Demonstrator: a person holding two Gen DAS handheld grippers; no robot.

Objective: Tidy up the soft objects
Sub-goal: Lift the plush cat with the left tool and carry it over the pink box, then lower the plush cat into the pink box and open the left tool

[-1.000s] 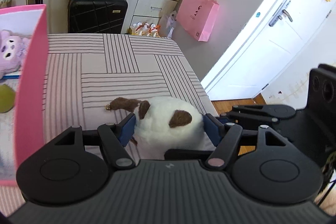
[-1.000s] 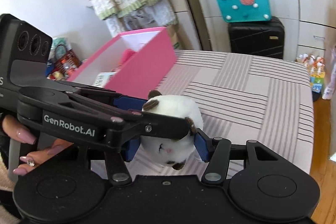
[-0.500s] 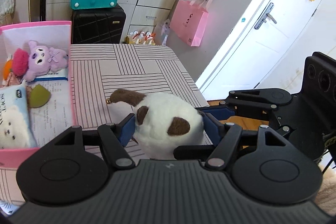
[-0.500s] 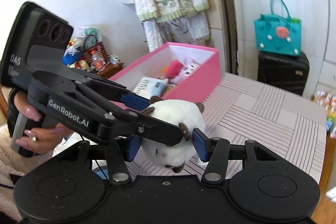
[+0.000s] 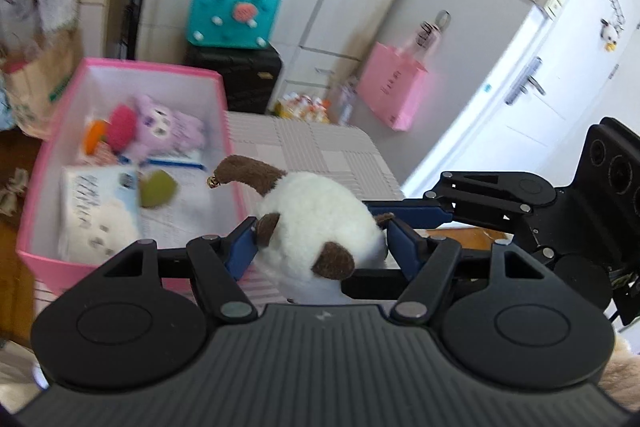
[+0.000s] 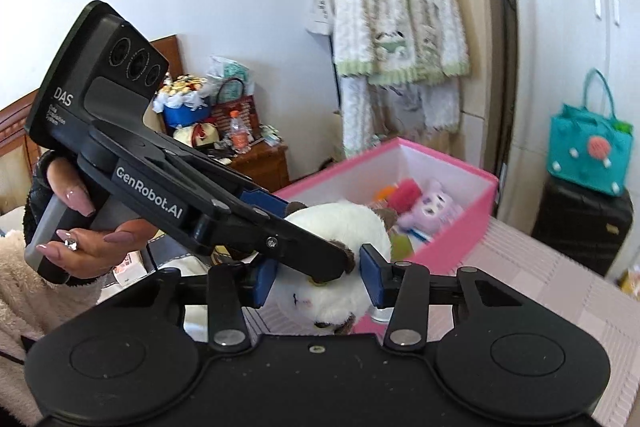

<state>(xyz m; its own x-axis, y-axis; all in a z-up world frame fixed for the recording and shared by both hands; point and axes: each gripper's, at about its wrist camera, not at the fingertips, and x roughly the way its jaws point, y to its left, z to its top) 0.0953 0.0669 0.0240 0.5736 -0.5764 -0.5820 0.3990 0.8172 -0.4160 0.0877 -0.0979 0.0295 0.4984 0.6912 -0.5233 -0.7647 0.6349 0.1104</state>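
Both claws grip one white plush cat with brown patches [image 5: 320, 223]: the left claw [image 5: 320, 241] and the right claw [image 6: 316, 277] press it from crossing sides, held above the striped desk [image 5: 320, 151] near the open pink cardboard box [image 5: 230, 131] at its left edge.

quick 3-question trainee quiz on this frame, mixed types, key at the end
1. True or false: both hand-held grippers grip the white plush toy.
2. The purple plush lies: A) in the pink box B) on the black suitcase C) in the teal bag
3. Fill in: the pink gift bag hangs beside the white ____.

Key: 1 true; 2 A; 3 door
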